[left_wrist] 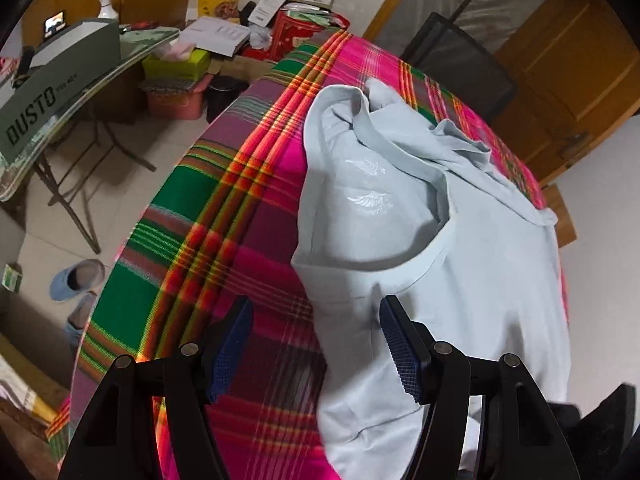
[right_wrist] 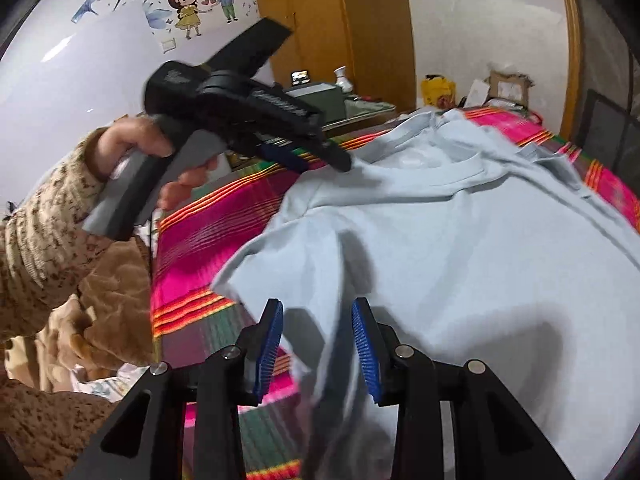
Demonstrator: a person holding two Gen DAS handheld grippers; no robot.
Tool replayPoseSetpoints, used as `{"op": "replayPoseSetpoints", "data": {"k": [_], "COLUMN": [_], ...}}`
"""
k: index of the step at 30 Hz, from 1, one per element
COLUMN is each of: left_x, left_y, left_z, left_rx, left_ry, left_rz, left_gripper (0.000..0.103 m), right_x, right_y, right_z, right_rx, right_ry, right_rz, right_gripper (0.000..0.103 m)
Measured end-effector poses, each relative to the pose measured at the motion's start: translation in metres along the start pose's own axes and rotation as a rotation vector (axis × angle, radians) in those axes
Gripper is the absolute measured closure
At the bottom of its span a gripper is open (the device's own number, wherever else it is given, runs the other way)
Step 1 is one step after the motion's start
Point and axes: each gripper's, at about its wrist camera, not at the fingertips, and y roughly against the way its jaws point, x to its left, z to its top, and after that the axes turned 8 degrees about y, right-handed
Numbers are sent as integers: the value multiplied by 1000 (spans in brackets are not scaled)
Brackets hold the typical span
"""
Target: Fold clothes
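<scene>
Pale blue cotton T-shirt (left_wrist: 460, 264) lies spread on a bed covered by a plaid blanket in pink, green and orange (left_wrist: 224, 216). Its long axis runs away from both cameras, with the ribbed round neckline (left_wrist: 404, 184) at the far end and the lower body nearest the grippers. The far shoulder and sleeve area is bunched and rumpled, and one sleeve corner (right_wrist: 236, 280) juts out toward the person's side.

The left gripper (left_wrist: 316, 354) hangs over the T-shirt's near edge with its blue-padded jaws spread wide; one pad is over the blanket, the other over the fabric, and nothing is pinched between them. The right gripper (right_wrist: 318, 350) also has its jaws apart above the cloth near the sleeve; a fold of fabric lies between the pads, but they do not press on it.

Only the left wrist view shows the white wing-shaped print (left_wrist: 370, 192) below the collar, the cluttered folding table (left_wrist: 84, 76) with a grey-green box (left_wrist: 60, 84), and blue slippers (left_wrist: 76, 280) on the tiled floor. Only the right wrist view shows the person's left hand (right_wrist: 136, 148) in a speckled tan knitted sleeve (right_wrist: 44, 236) holding the other gripper's handle, plus a cartoon couple sticker (right_wrist: 204, 0) on the wall.
</scene>
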Motion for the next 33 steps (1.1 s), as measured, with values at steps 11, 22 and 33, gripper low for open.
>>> {"op": "replayPoseSetpoints", "data": {"k": [11,22,33], "left_x": [-17,-6,10], "left_y": [-13,12,13], "left_z": [3,7,14], "left_rx": [22,-72,-99], "left_ry": [-65,-19,42], "left_rz": [31,-73,-77], "left_gripper": [36,95,95], "right_x": [7,10,59], "right_y": [4,7,15], "right_z": [-9,-11,-31], "right_rx": [-32,-51,31], "right_ry": [-52,-65,178], "right_rz": [27,24,86], "right_gripper": [86,101,101]}}
